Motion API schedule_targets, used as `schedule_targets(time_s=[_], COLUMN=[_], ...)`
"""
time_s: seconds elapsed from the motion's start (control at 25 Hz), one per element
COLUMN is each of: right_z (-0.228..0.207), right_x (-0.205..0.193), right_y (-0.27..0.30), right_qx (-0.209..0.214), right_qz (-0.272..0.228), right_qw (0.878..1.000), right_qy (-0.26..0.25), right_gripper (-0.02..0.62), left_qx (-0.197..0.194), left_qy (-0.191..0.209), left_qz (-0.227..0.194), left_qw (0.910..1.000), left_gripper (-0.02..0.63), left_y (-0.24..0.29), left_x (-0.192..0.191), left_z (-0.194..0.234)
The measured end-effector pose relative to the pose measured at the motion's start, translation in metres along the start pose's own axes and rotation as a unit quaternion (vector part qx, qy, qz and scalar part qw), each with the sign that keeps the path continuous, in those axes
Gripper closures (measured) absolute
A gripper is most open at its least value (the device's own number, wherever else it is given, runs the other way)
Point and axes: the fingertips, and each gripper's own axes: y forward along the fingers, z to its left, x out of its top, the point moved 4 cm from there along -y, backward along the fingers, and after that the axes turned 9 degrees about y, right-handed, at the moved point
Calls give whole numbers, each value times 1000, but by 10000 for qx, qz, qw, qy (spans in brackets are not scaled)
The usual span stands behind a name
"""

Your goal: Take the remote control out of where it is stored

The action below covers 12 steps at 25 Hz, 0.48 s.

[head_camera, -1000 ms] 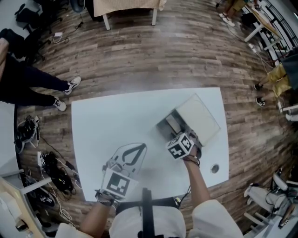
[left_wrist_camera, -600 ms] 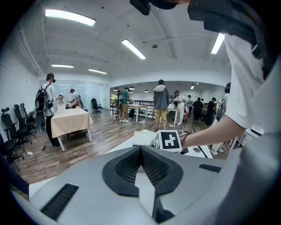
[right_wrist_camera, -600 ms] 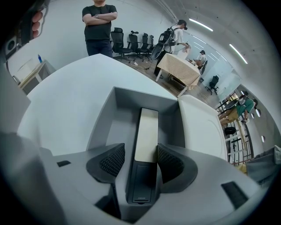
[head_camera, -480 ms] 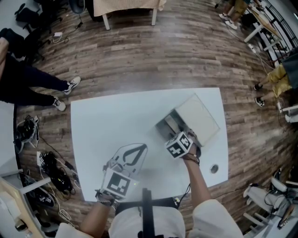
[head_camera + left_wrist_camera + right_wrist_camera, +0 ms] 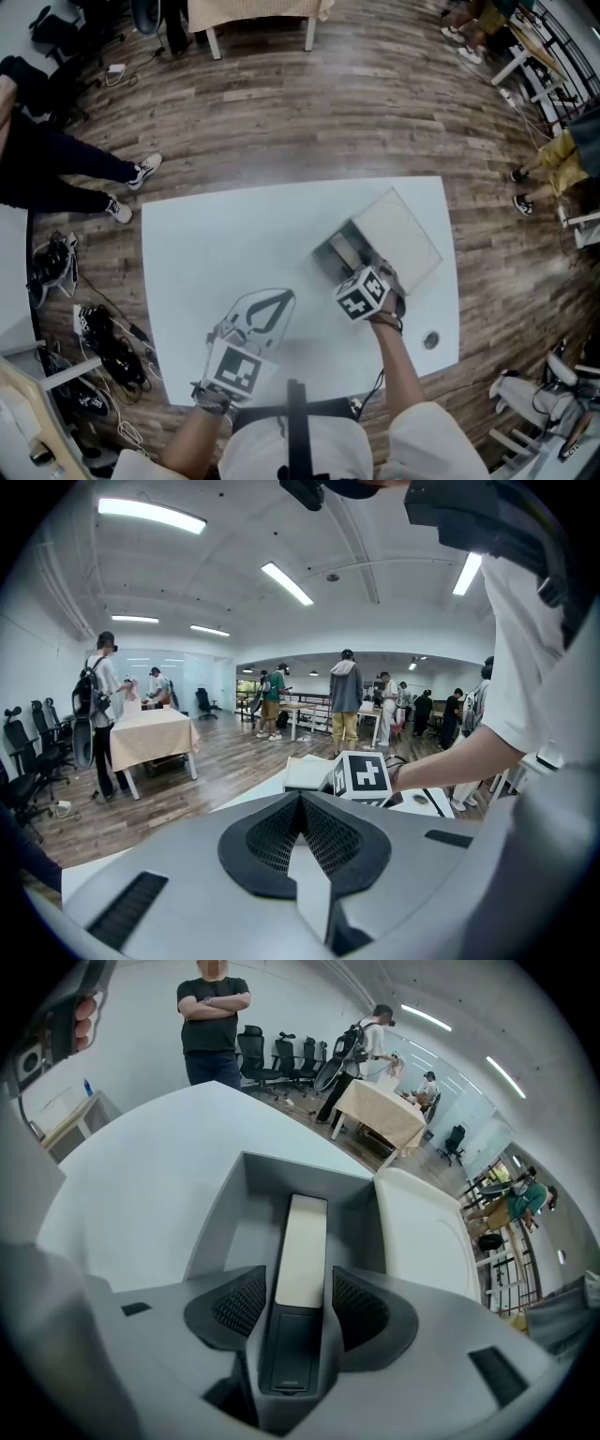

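remote control (image 5: pixel 302 1241) clasped, box (image 5: pixel 221 1230) walls close

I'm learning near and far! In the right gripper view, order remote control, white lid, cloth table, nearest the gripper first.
1. Remote control: between the right gripper's jaws.
2. White lid: just right of it.
3. Cloth table: far behind, upper right.

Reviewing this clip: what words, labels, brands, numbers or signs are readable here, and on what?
No text is legible anywhere.
Remote control: faint marking at the near end of its dark cover, too small to read.
Marker cubes: black-and-white square patterns only, no letters or numbers.
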Motion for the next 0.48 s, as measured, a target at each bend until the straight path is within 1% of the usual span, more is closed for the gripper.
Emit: schedule_targets(time_s=[0.08,0.16,0.48], right_z=[-1,2,5], right_x=[-1,4,7], right_y=[4,1,4], right_qx=[-84,-54,-41], right_qz=[10,16,296], right_qw=[10000,10000,9995], right_qy=[-50,-79,-123], right_gripper=[371,371,373], left_qx=[-9,-20,-67], left_qy=[-12,-15,-31], left_qz=[16,34,36], left_qw=[10000,10000,10000], left_gripper=[606,606,606], left_y=[0,0,2], left_x=[-2,-3,-4], left_z=[0,-1,2])
